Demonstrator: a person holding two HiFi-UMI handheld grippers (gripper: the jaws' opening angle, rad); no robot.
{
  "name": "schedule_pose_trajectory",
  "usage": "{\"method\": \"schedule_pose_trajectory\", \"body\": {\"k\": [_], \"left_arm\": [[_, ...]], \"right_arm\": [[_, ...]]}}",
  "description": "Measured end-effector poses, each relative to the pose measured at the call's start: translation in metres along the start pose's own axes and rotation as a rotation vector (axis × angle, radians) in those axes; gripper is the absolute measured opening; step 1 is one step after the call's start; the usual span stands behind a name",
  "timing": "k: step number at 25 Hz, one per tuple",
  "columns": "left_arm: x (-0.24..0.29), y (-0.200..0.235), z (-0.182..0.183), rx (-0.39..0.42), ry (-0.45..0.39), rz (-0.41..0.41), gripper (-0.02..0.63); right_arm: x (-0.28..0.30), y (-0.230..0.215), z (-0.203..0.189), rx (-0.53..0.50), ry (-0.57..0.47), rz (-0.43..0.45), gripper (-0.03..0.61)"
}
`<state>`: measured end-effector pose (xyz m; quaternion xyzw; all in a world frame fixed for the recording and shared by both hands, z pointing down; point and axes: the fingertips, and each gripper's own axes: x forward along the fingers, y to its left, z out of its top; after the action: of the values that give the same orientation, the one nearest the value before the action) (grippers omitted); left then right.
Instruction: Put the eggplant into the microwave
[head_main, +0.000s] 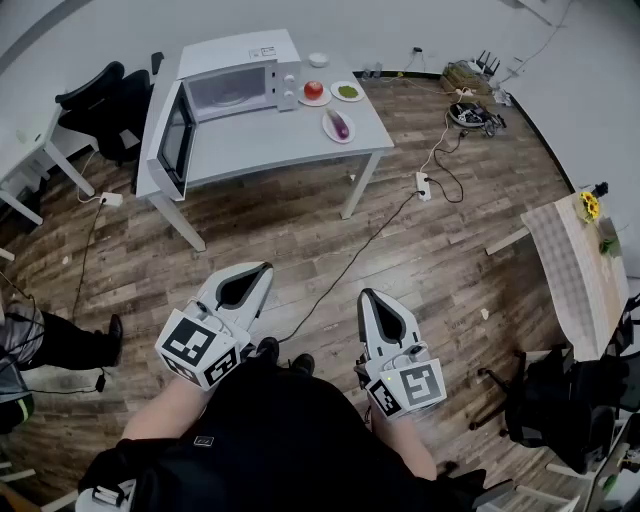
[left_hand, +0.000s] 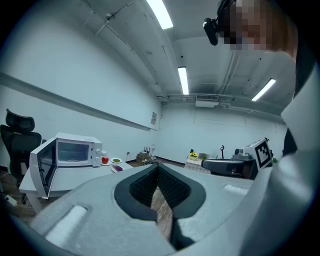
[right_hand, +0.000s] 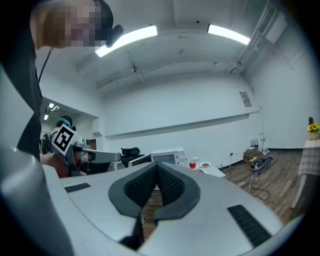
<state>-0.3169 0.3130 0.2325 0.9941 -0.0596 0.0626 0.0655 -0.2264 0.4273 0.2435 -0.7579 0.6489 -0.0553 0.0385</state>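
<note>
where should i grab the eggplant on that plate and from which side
Probably across its middle, squeezing the two long sides, coming down from above at the table's near edge. The eggplant lies flat along its oval plate, near the front of the table, with nothing in front of it.

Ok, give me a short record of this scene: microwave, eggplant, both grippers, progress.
microwave: on the white table, door swung open
eggplant: on a plate, right of the microwave in the head view
other food: tomato and something green, each on its own plate
left gripper: jaws shut, empty, well short of the table
right gripper: jaws shut, empty, well short of the table
progress: eggplant not yet picked up
</note>
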Motion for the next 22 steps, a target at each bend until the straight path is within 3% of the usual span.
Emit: {"method": "schedule_pose_trajectory", "body": {"k": [8, 16, 22], "left_arm": [[0.015, -0.029, -0.004, -0.004, 0.0, 0.01, 0.008], [0.031, -0.021, -0.004, -0.01, 0.005, 0.017, 0.008], [0.058, -0.001, -0.005, -0.021, 0.003, 0.019, 0.008]], "right_arm": [[-0.03, -0.026, -0.001, -0.009, -0.009, -0.008, 0.014], [-0.027, -0.045, -0.004, 0.039, -0.019, -0.022, 0.015], [-0.004, -0.063, -0.007, 0.02, 0.008, -0.021, 0.017]]}}
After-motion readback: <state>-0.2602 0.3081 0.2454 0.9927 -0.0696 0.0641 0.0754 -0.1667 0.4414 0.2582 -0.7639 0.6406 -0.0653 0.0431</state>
